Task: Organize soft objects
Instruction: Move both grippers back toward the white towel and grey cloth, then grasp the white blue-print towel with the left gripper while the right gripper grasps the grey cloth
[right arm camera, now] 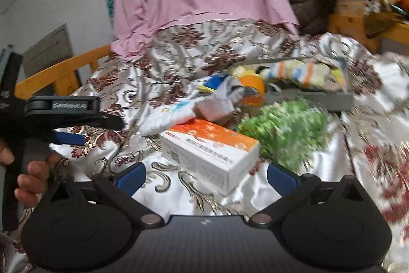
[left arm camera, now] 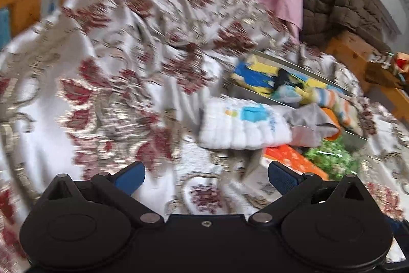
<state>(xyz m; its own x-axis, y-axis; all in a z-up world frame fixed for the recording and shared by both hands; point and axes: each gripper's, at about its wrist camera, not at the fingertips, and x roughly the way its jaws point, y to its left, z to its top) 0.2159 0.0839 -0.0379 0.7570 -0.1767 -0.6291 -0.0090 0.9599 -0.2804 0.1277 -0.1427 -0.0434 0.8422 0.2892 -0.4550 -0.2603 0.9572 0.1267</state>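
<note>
Both tools [left arm camera: 205, 177] [right arm camera: 205, 177] agape, empty; cloths [left arm camera: 245, 126] blurred, probably heaped.

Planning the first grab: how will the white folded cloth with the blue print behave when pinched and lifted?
The white cloth looks soft and ribbed, so it will probably sag and unfold. It seems light. One end lies against the grey garment, which may drag along. The left tool is open and short of it.

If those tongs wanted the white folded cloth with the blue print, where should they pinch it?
Probably the near folded edge of the white cloth, coming from the front. That edge is thick and hangs free above the tablecloth, while its far end lies against the grey cloth. The left tongs face it, open.
</note>
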